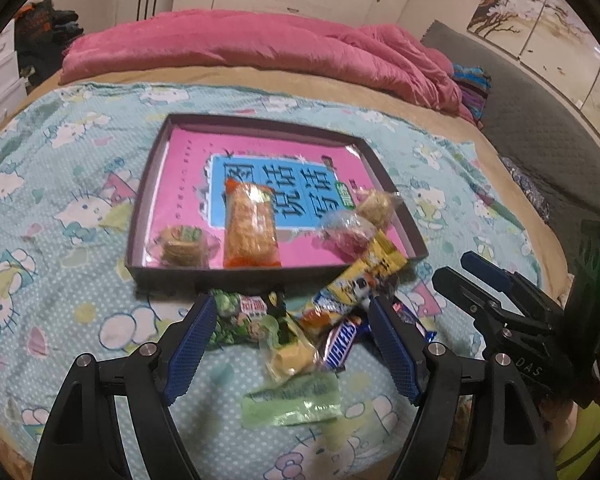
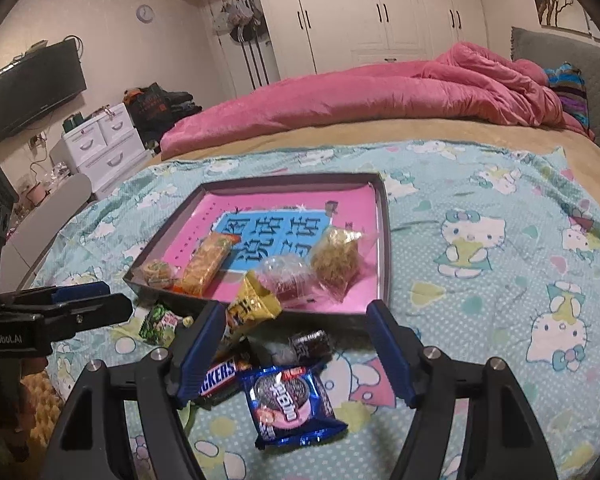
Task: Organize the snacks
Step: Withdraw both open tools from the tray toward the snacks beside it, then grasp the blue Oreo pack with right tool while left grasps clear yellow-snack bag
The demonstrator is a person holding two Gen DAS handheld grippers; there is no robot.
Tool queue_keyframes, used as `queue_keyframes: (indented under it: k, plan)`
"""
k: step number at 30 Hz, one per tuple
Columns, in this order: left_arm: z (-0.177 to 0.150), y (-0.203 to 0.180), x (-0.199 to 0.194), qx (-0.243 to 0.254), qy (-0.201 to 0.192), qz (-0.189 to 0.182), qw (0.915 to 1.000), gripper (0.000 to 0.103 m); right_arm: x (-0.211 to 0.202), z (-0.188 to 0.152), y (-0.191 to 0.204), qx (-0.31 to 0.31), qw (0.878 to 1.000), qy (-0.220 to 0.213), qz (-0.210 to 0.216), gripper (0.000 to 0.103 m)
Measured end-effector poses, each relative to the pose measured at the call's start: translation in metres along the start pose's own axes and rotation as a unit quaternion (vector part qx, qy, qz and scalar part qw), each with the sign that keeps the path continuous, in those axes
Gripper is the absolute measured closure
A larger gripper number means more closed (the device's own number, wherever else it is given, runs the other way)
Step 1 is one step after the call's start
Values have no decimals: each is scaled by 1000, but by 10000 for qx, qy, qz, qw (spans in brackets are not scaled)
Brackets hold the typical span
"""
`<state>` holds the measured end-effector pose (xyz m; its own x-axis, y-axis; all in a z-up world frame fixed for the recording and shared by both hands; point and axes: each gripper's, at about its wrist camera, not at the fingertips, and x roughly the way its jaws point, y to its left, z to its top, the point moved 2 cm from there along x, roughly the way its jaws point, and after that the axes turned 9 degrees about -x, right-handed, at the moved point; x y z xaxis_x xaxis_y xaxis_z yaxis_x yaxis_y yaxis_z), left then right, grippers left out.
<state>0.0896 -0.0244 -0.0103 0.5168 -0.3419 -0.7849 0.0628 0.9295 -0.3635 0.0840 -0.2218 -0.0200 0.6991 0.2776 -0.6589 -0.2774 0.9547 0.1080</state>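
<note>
Directly between the spread, empty fingers of the right gripper (image 2: 296,354) lies the blue Oreo packet (image 2: 290,406), nearer it than the equally wide-open left gripper (image 1: 292,344), with the tray (image 2: 385,240) just ahead beyond the loose snacks.

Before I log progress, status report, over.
Left gripper and right gripper open, empty. Four snacks in tray. Snickers, Oreo pack outside. Nothing blocking.
</note>
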Motion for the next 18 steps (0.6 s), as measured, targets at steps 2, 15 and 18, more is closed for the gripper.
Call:
queue_keyframes:
  k: [2,15,18]
  plan:
    - [-3,-1,3,-16,69,17,10000,24,0,-3,0,22,10000,67,-4,31]
    - [-21,11,27,-175,661,163,9975,24,9,-22,7,-142,9982,582,-65,31]
    - [-24,12,33,-190,783,160,9966,24,17,-27,12,-220,9966,790,5,31]
